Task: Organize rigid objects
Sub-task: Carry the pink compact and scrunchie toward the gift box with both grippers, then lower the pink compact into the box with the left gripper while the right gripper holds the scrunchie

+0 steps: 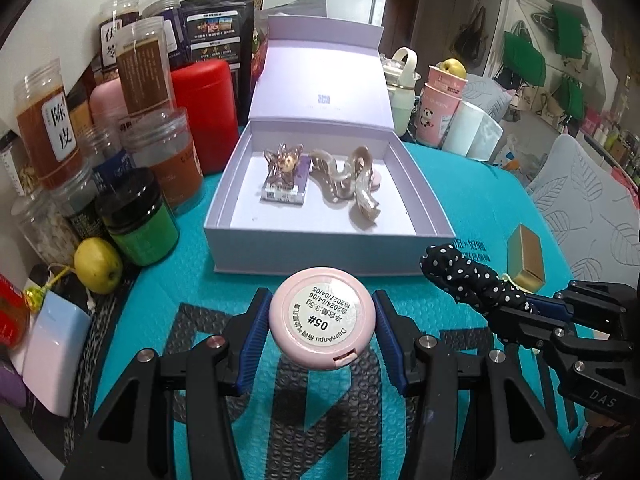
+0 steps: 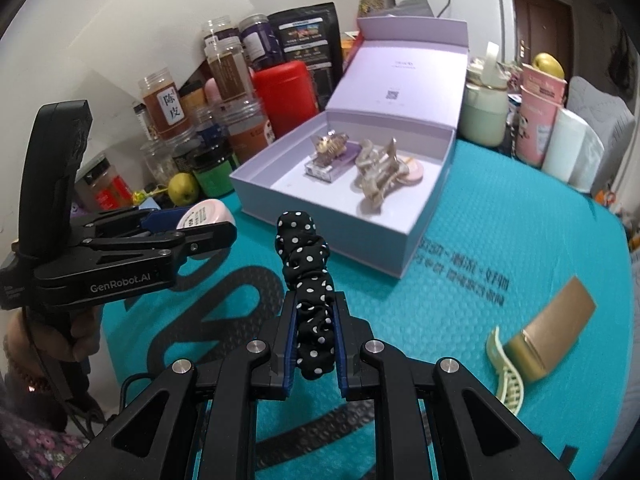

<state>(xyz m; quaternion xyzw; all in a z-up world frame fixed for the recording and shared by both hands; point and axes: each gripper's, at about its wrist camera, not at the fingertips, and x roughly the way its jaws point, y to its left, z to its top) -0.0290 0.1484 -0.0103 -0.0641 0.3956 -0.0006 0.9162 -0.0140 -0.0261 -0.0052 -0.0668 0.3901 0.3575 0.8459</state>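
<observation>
My left gripper [image 1: 322, 326] is shut on a round pink compact [image 1: 322, 319], label side up, held above the teal mat in front of the open lilac box [image 1: 320, 240]. From the right wrist view the same compact [image 2: 202, 212] shows edge-on in that gripper [image 2: 208, 228]. My right gripper [image 2: 316, 336] is shut on a black polka-dot scrunchie [image 2: 306, 272] that sticks up between its pads; the scrunchie [image 1: 468, 276] also shows at the right of the left wrist view. Inside the box lie a small purple packet with a gold clip [image 1: 285, 178] and a beige hair claw [image 1: 352, 184].
Jars, tins and a yellow-green apple [image 1: 98, 266] crowd the left side of the mat. A gold box [image 2: 552, 340] and a pale green clip [image 2: 508, 376] lie on the mat at the right. Cups, a bottle and a paper roll [image 1: 460, 128] stand behind the box.
</observation>
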